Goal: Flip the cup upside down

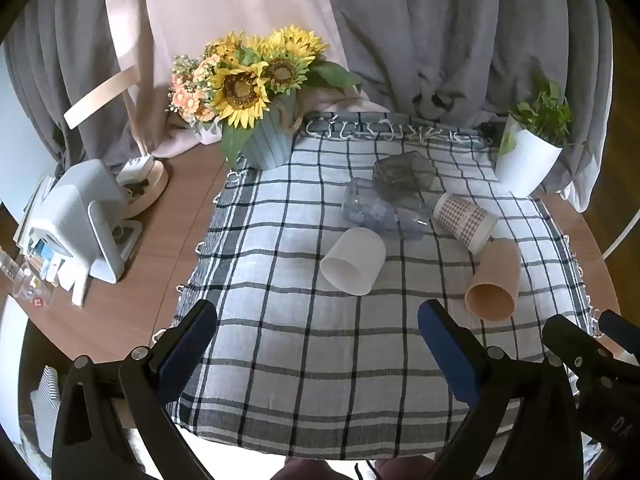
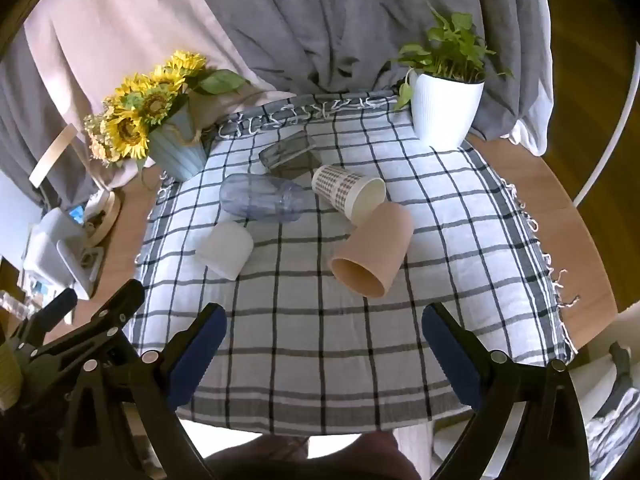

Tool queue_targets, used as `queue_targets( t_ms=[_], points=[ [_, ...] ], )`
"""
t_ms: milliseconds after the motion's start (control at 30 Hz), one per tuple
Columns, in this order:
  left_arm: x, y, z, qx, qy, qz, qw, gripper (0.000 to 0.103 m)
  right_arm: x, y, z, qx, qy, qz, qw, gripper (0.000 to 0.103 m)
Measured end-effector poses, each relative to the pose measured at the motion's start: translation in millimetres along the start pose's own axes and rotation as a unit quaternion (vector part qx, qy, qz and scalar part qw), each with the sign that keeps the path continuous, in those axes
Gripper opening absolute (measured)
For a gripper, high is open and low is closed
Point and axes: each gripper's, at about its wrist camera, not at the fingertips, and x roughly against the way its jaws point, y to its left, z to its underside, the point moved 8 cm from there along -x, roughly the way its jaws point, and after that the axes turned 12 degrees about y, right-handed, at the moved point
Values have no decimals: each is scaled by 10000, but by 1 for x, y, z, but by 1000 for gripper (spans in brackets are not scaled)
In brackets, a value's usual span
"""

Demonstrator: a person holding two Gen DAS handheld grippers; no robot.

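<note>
five cups lie on their sides on the checked cloth (image 2: 320,340), none yet inverted: the peach cup (image 2: 374,254) nearest, touching the patterned cup (image 2: 348,190) behind it. both the left tool (image 1: 316,340) and right tool (image 2: 322,332) hover open, empty, short of it, presumably ready to approach.

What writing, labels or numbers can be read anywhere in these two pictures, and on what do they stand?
Raised marks resembling "DA" on the black gripper body at the lower right of the left wrist view; too unclear to be sure.
Packets beside the white device: print too small and blurred.
Patterned paper cup: only a check pattern, no words.
</note>
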Motion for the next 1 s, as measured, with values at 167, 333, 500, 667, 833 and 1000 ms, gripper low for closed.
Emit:
queue_targets(
  t_ms=[167,333,500,667,833,1000],
  points=[
    [0,0,0,-6,29,-32,10000,103,0,1,0,-11,5,-76,10000,99],
    [-1,2,1,6,2,-52,10000,103,-2,1,-1,-2,-3,-78,10000,99],
    [1,2,-1,40,-6,-69,10000,103,1,9,-6,11,-31,-80,10000,99],
    [0,2,-1,43,54,-37,10000,103,0,9,-6,-2,-16,-128,9999,99],
    [-1,1,1,47,71,-53,9999,103,-2,9,-5,19,-8,-147,9999,99],
    [-1,2,-1,34,73,-46,10000,103,-2,10,-4,13,-5,-148,9999,99]
  ],
)
